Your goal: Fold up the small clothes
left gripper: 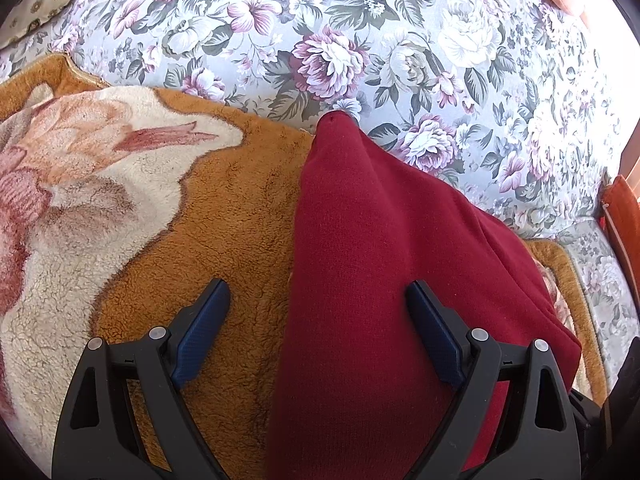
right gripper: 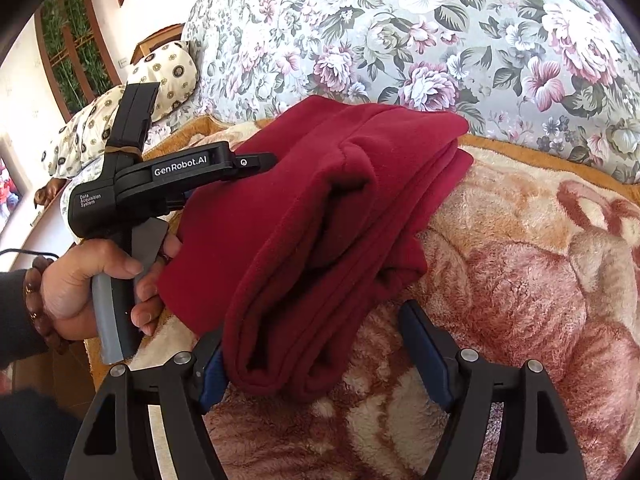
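Both claws, left claw (left gripper: 318,320) and right claw (right gripper: 310,364), stand apart beside the folded red garment (right gripper: 320,216) on the blanket (right gripper: 520,280); folding looks nearly finished; next, probably tidy or set aside.

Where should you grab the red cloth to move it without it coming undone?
Probably at the thick rolled end of the red cloth nearest the right gripper, coming in from that near side. There the layers bunch into one rounded edge sitting between the open fingers, so one pinch catches them all. The far edges look loose and stacked, so they might slip apart.
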`<state>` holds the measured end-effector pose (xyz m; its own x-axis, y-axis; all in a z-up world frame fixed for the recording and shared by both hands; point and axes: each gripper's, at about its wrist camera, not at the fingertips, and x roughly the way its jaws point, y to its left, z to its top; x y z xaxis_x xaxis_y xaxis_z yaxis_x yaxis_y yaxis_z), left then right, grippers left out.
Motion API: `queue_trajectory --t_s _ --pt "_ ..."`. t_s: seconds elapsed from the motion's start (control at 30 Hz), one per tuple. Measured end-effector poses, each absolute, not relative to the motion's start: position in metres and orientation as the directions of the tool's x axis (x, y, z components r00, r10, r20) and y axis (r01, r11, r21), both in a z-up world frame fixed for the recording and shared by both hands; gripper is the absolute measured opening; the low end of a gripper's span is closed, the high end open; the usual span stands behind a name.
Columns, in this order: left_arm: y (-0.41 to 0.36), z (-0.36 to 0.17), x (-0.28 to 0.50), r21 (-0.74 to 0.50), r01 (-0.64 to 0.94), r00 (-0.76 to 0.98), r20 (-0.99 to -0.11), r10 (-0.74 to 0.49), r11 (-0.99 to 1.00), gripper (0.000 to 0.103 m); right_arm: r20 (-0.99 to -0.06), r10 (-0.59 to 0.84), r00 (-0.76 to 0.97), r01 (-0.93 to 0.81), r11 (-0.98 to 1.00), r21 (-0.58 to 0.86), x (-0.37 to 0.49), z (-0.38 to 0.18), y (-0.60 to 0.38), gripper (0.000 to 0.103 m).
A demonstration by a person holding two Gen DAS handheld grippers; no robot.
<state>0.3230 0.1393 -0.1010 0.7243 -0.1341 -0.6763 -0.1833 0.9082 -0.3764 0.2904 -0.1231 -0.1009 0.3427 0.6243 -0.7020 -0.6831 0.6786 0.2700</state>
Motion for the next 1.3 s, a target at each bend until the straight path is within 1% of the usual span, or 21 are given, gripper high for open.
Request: queue_trajectory --t_s 0.13,0.17,0.3,0.33,0.4,0.47,0.5,0.53,0.57,0.63,0.7,0.77,0.87,0.93,0.97,1.07,1.13,1.3 --pt "0.137 -0.100 0.323 -0.368 -0.186 0.723 -0.679 -0.127 0.911 0.091 -0.699 0.606 0.381 -0.671 0.701 0.243 0.280 -0.095 -0.127 0.074" --pt "0.137 -0.100 0.323 -0.368 -0.186 0.723 -0.679 -0.126 0.911 0.091 -0.694 0.612 0.380 -0.662 0.704 0.258 0.280 -0.095 -0.132 0.074" --pt "0.137 -0.100 0.323 -0.368 -0.189 0.719 -0.683 -0.127 0.910 0.091 -0.655 0.667 0.356 -0.588 0.705 0.397 0.272 -0.096 -0.164 0.074" --pt "0.135 -0.096 0.323 -0.355 -0.206 0.700 -0.705 -0.117 0.912 0.091 -0.658 0.664 0.354 -0.571 0.711 0.411 0.269 -0.095 -0.169 0.074" --pt "0.135 -0.087 0.322 -0.342 -0.241 0.642 -0.758 -0.115 0.908 0.091 -0.696 0.615 0.371 -0.539 0.753 0.378 0.260 -0.088 -0.175 0.073" --pt "0.139 -0.074 0.309 -0.379 -0.249 0.577 -0.797 -0.177 0.891 0.091 -0.737 0.529 0.421 -0.488 0.817 0.307 0.243 -0.073 -0.177 0.073" --pt "0.138 -0.067 0.301 -0.356 -0.241 0.557 -0.813 -0.172 0.903 0.093 -0.733 0.512 0.449 -0.469 0.833 0.294 0.233 -0.065 -0.181 0.073" --pt "0.136 -0.056 0.287 -0.312 -0.215 0.550 -0.821 -0.149 0.925 0.097 -0.705 0.507 0.496 -0.455 0.843 0.287 0.213 -0.051 -0.186 0.073" --pt "0.133 -0.043 0.266 -0.232 -0.185 0.571 -0.816 -0.088 0.955 0.103 -0.682 0.513 0.521 -0.455 0.843 0.286 0.198 -0.043 -0.191 0.073" --pt "0.125 -0.020 0.218 -0.083 -0.140 0.632 -0.774 0.025 0.987 0.103 -0.622 0.525 0.580 -0.448 0.844 0.294 0.163 -0.027 -0.197 0.073" --pt "0.122 -0.008 0.181 -0.024 -0.120 0.673 -0.737 0.063 0.993 0.103 -0.539 0.551 0.637 -0.460 0.833 0.307 0.131 -0.012 -0.199 0.075" --pt "0.115 -0.001 0.146 0.032 -0.110 0.693 -0.713 0.100 0.993 0.103 -0.498 0.533 0.684 -0.463 0.845 0.268 0.111 -0.006 -0.194 0.075" --pt "0.106 -0.008 0.118 0.023 -0.103 0.663 -0.743 0.086 0.994 0.103 -0.512 0.459 0.726 -0.447 0.881 0.156 0.100 -0.008 -0.174 0.075" --pt "0.104 -0.015 0.112 -0.045 -0.093 0.646 -0.763 0.027 0.995 0.103 -0.540 0.441 0.717 -0.458 0.882 0.111 0.103 -0.014 -0.161 0.075" --pt "0.102 -0.018 0.110 -0.070 -0.086 0.642 -0.767 0.001 0.994 0.103 -0.553 0.440 0.708 -0.464 0.879 0.107 0.105 -0.018 -0.156 0.075" --pt "0.090 -0.024 0.117 -0.012 -0.101 0.626 -0.778 0.054 0.995 0.103 -0.562 0.432 0.705 -0.458 0.883 0.104 0.112 -0.024 -0.152 0.075" --pt "0.086 -0.026 0.123 0.005 -0.114 0.612 -0.787 0.074 0.993 0.103 -0.562 0.411 0.718 -0.436 0.895 0.098 0.119 -0.028 -0.153 0.075" --pt "0.090 -0.026 0.132 -0.070 -0.111 0.605 -0.796 0.011 0.991 0.103 -0.541 0.364 0.758 -0.377 0.922 0.091 0.121 -0.026 -0.160 0.075"
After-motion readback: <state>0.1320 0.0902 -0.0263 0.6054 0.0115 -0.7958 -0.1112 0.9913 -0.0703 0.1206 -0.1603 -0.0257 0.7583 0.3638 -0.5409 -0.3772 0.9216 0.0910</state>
